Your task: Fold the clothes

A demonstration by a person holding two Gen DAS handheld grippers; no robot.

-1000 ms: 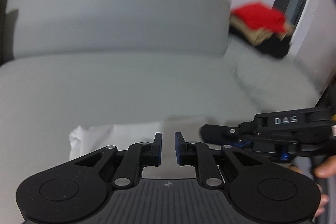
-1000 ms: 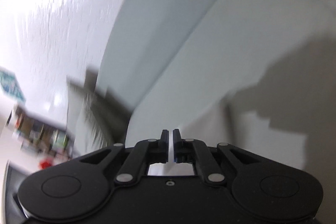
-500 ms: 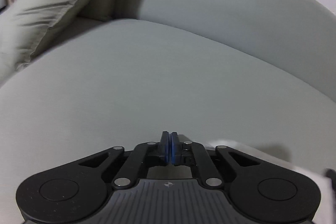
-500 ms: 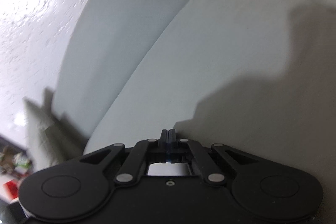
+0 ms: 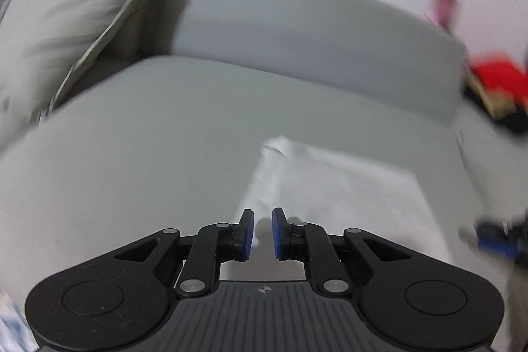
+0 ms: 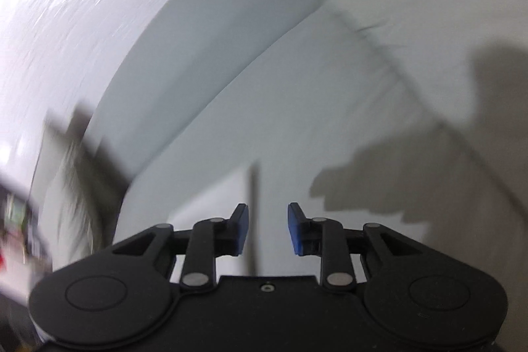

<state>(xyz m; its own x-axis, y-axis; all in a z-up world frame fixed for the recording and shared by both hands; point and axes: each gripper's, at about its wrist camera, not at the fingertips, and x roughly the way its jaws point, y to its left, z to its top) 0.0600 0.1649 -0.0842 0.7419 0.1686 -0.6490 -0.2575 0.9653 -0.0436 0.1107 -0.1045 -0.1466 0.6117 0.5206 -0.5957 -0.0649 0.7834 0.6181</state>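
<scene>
A folded white garment lies flat on the grey sofa seat. My left gripper is open and empty, just above the garment's near left edge. The right gripper shows blurred at the right edge of the left wrist view. In the right wrist view my right gripper is open and empty over the white garment, with the garment's edge running between its fingers. Both views are motion-blurred.
The sofa backrest runs behind the seat. A grey cushion leans at the left. A pile of red, tan and black clothes sits at the sofa's far right. Gripper shadows fall on the seat.
Both grippers were shut half a second ago and are open now. The garment lies released on the seat. Both cameras have swung, the left one back toward the right.
</scene>
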